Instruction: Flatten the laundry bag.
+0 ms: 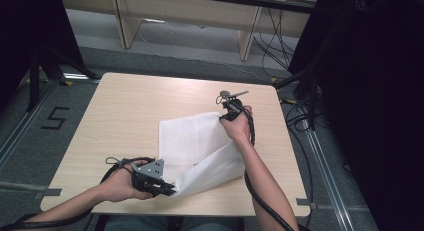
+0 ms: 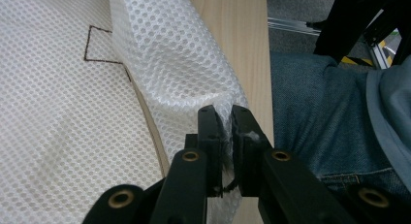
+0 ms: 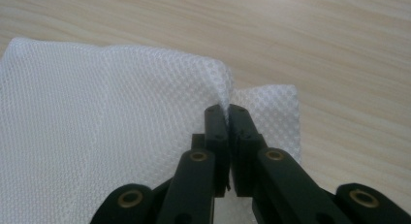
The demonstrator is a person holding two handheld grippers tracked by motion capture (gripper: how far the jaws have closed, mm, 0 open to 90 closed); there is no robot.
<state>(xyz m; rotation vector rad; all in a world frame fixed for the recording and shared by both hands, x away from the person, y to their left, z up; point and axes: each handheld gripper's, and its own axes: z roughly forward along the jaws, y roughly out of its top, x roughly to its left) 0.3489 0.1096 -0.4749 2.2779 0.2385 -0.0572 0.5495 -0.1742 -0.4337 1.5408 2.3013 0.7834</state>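
Light wooden table (image 1: 125, 111); grey floor (image 1: 30, 136) marked "5" (image 1: 54, 118); cables (image 1: 272, 38) beyond.

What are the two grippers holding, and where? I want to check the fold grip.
Left gripper pinches the white mesh cloth at its near corner; right gripper pinches its far corner.

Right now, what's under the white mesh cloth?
The wooden table lies under the white mesh cloth. The left gripper and right gripper pinch its corners. Anything beneath the flat part is covered.
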